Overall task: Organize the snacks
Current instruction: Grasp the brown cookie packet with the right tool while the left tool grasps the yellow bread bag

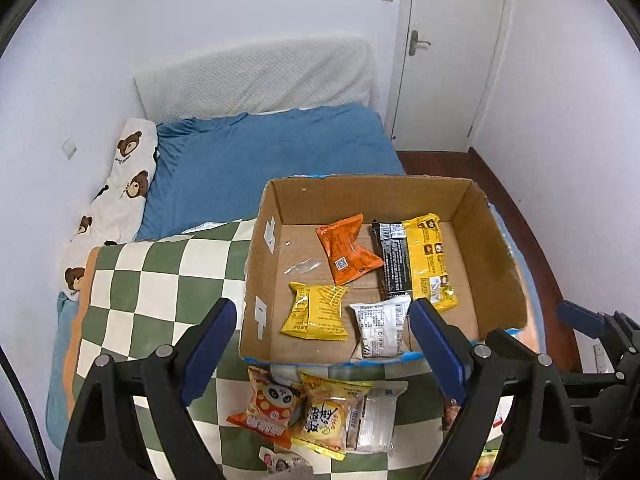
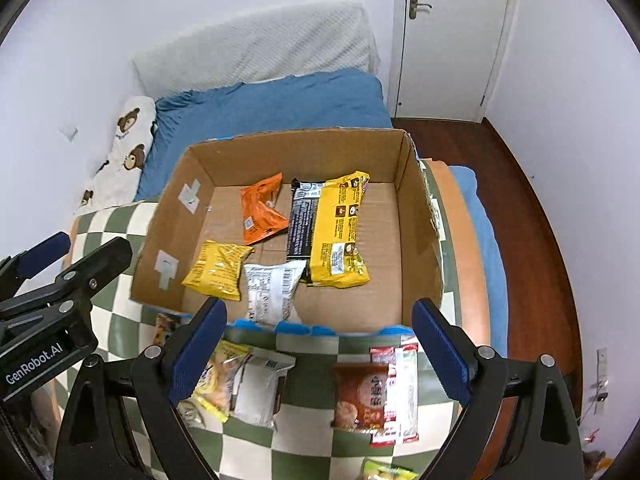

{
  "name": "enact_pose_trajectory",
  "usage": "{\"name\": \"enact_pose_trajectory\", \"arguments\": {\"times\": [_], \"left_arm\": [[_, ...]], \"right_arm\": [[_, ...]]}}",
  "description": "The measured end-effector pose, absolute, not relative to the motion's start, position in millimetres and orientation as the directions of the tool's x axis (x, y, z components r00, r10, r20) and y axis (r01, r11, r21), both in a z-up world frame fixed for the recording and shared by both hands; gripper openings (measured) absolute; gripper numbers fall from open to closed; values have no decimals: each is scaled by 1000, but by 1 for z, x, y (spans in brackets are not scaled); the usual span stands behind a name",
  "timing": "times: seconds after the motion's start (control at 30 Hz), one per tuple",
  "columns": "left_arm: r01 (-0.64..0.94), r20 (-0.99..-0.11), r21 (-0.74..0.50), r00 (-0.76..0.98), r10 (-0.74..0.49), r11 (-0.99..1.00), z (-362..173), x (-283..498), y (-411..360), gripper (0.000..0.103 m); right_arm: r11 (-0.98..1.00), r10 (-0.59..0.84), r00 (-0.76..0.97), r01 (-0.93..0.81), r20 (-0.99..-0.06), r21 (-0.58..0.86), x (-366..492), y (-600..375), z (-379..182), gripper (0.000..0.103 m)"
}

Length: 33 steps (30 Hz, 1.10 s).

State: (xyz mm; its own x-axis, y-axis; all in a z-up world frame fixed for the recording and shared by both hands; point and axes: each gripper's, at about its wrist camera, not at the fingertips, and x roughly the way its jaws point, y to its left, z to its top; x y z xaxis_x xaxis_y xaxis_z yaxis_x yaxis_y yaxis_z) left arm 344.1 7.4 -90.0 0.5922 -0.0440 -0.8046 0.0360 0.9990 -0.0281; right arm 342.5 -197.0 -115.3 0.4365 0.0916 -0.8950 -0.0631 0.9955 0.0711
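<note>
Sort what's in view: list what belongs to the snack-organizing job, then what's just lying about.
Job:
cardboard box
orange packet, black bar, large yellow pack, small yellow packet, white packet, all in the box
panda packet and brown snack pack, loose on the checkered blanket

Lying about:
bear pillow
blue bedsheet
door

Beside the cardboard box, near its front wall, the left gripper covers part of a brown packet. A green packet is cut off at the bottom edge; print stays unreadable.
</note>
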Motion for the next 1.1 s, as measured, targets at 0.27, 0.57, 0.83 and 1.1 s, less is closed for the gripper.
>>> {"name": "enact_pose_trajectory", "arguments": {"times": [0.27, 0.57, 0.83, 1.1], "left_arm": [[3, -831, -85, 552, -73, 996, -105, 315, 18, 88], [-30, -954, -75, 293, -63, 997, -221, 316, 27, 88], [72, -984, -40, 169, -52, 997, -282, 339, -6, 88], [115, -991, -37, 124, -51, 993, -315, 342, -23, 74]], "right_arm": [[991, 135, 411, -37, -902, 131, 312, -207, -114, 96], [983, 130, 210, 100, -969, 154, 293, -248, -214, 96], [983, 103, 98, 142, -990, 116, 305, -264, -277, 96], [993, 53, 35, 107, -998, 57, 313, -255, -315, 92]]}}
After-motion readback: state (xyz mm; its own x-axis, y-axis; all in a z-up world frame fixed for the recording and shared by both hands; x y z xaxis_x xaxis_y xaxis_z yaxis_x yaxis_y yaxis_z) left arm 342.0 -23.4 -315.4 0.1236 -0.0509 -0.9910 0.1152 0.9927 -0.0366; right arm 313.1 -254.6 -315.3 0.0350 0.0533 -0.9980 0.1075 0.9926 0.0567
